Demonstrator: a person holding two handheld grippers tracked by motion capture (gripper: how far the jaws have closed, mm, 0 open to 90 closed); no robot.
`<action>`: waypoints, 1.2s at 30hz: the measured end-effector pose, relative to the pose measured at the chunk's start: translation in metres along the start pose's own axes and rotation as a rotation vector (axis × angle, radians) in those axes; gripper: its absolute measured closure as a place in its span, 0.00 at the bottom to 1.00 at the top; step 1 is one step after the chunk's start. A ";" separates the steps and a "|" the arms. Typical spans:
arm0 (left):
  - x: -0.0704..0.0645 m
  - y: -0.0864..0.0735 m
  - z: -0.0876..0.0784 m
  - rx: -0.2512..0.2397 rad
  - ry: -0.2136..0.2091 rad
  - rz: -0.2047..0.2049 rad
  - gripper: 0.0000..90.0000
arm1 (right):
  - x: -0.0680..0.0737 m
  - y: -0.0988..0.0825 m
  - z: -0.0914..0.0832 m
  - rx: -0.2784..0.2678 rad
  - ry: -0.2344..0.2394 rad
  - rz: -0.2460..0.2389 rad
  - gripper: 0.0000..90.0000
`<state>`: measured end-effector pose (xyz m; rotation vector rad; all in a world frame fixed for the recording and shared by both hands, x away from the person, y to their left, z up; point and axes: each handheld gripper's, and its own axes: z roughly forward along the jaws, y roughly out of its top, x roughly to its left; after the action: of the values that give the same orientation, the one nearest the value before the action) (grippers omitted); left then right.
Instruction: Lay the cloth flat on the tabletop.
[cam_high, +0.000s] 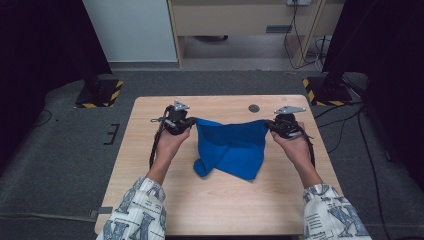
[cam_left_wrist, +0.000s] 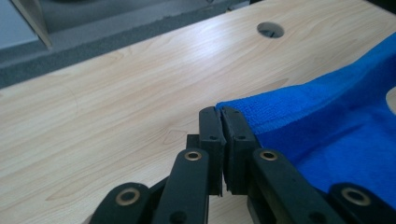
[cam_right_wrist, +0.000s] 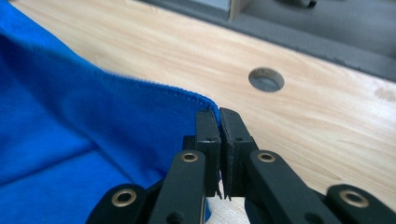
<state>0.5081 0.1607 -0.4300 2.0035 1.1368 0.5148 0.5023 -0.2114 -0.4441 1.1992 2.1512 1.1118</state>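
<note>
— What are your hands doing right now?

— I am holding a blue cloth (cam_high: 231, 147) by two corners. My left hand-held gripper (cam_high: 184, 123) is pinching the corner at about ten o'clock of the cloth, jaws pressed together on its hem. In the left gripper view the cloth (cam_left_wrist: 327, 126) is running off toward three o'clock from the clamped left hand-held gripper (cam_left_wrist: 222, 122).

— And the other one?

— My right hand-held gripper (cam_high: 274, 125) is clamping the corner at about two o'clock, jaws likewise squeezed tight on the fabric. In the right gripper view the stitched edge (cam_right_wrist: 154, 86) is leading straight into the right hand-held gripper (cam_right_wrist: 218, 122).

— Where is the cloth lying?

— Its top edge is stretching between my two grippers above the counter (cam_high: 150, 150), and the rest is sagging toward six o'clock, with a folded tip resting on the wood. A round hole (cam_high: 254, 108) is sitting in the counter near twelve o'clock, just beyond the cloth.
</note>
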 end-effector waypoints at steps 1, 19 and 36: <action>0.002 -0.001 0.004 0.011 0.004 -0.003 0.97 | -0.002 0.000 0.005 0.011 0.001 0.002 0.97; 0.014 -0.014 0.039 0.028 0.057 -0.094 0.42 | 0.001 -0.005 0.069 0.124 -0.050 0.083 0.40; 0.003 -0.052 -0.014 -0.072 -0.018 -0.052 0.14 | 0.020 -0.024 0.014 0.045 -0.005 0.031 0.45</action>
<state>0.4721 0.1860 -0.4613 1.9086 1.1409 0.5036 0.4892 -0.1955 -0.4718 1.2572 2.1718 1.0778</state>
